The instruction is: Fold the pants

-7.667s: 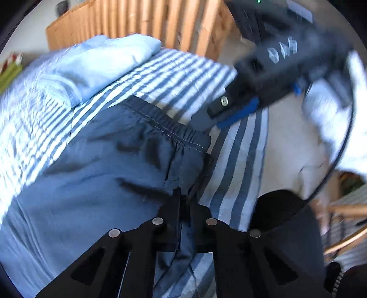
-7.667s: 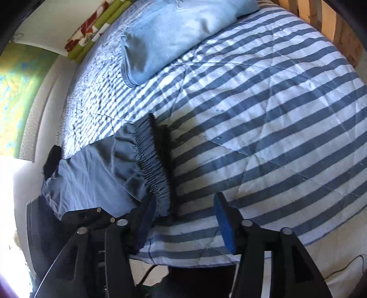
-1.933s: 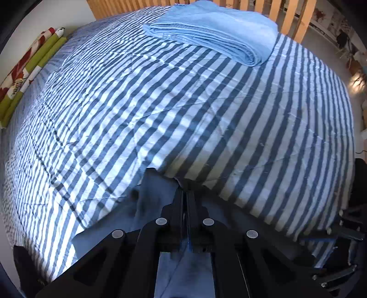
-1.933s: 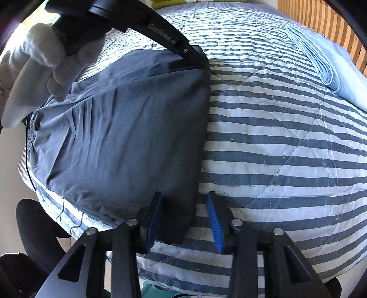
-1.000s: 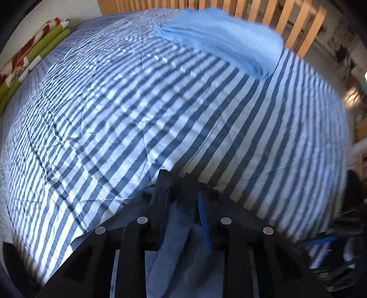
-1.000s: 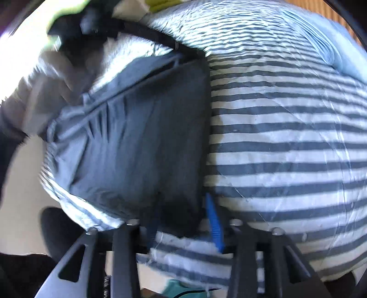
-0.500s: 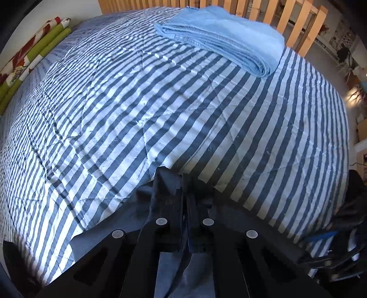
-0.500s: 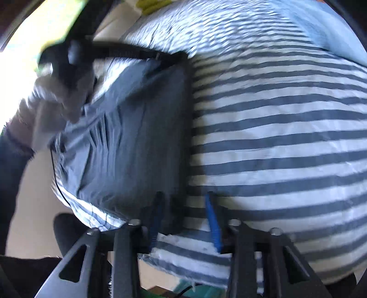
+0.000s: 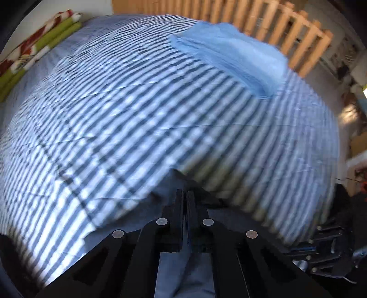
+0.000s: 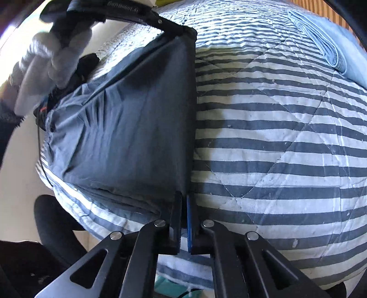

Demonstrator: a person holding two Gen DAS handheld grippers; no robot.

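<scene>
Both tongs pinch one edge of the dark grey pants (image 10: 128, 128): the right gripper (image 10: 184, 199) its near corner, the left gripper (image 10: 183, 32) its far corner. The edge runs straight between them, above the striped quilt (image 10: 275, 137).

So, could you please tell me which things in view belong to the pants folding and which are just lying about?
Part of the job:
- dark blue pants
- left gripper, shut on one corner
- right gripper, shut on the nearer corner
- striped quilt, the folding surface

Just lying about:
- folded light blue blanket
- green and red cushion
- wooden slatted rail
</scene>
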